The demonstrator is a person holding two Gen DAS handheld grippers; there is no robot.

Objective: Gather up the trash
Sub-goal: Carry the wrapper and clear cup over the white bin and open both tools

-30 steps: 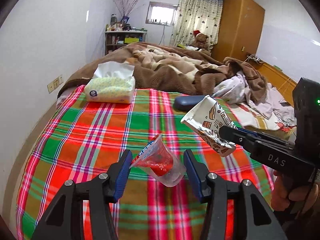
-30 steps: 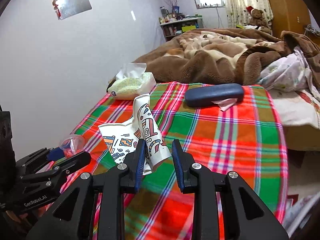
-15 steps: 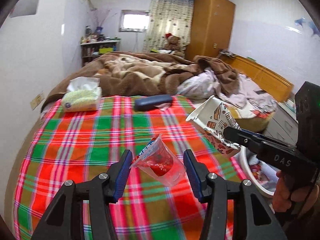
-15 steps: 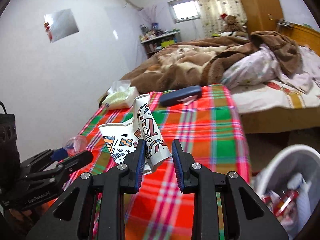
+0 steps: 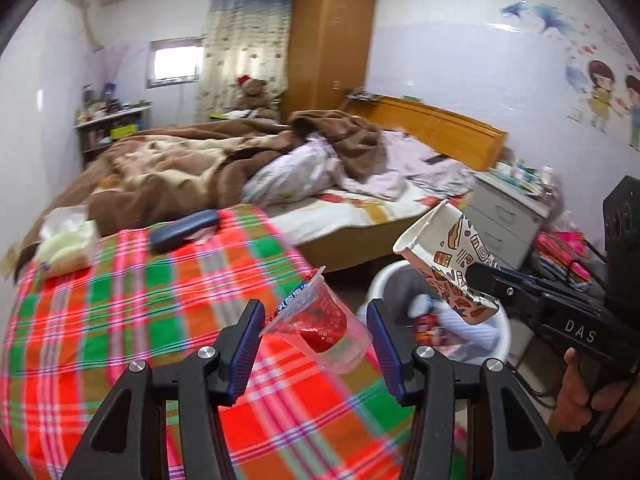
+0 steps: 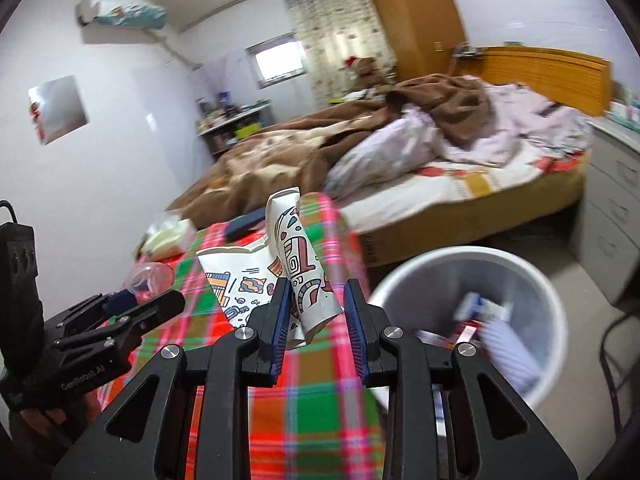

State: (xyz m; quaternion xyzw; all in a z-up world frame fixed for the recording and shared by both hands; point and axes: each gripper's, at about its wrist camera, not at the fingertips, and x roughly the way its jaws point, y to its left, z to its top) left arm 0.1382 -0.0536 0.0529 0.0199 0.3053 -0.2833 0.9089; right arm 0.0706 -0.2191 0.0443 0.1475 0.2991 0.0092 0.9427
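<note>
My left gripper (image 5: 315, 314) is shut on a clear plastic cup (image 5: 334, 338) with red residue and a peeled lid, held tilted above the plaid blanket's right edge. To its right, my right gripper (image 5: 486, 280) is shut on a crushed patterned paper cup (image 5: 444, 256), which hangs over the white trash bin (image 5: 384, 276). In the right wrist view that gripper (image 6: 316, 300) pinches the paper cup (image 6: 298, 252). The bin (image 6: 404, 276), with wrappers inside, stands on the floor just right of it. The left gripper (image 6: 136, 304) with the plastic cup (image 6: 150, 276) is at lower left.
On the plaid blanket (image 5: 120, 304) lie a tissue pack (image 5: 64, 248) and a dark blue case (image 5: 184, 230). A rumpled brown blanket (image 5: 168, 172) covers the bed behind. A grey drawer unit (image 5: 504, 220) and cables stand beyond the bin. A hand (image 5: 576, 396) holds the right gripper.
Both grippers swung right from over the plaid blanket toward the bed's edge with their cups still held. The trash bin has come into view below the right gripper.
</note>
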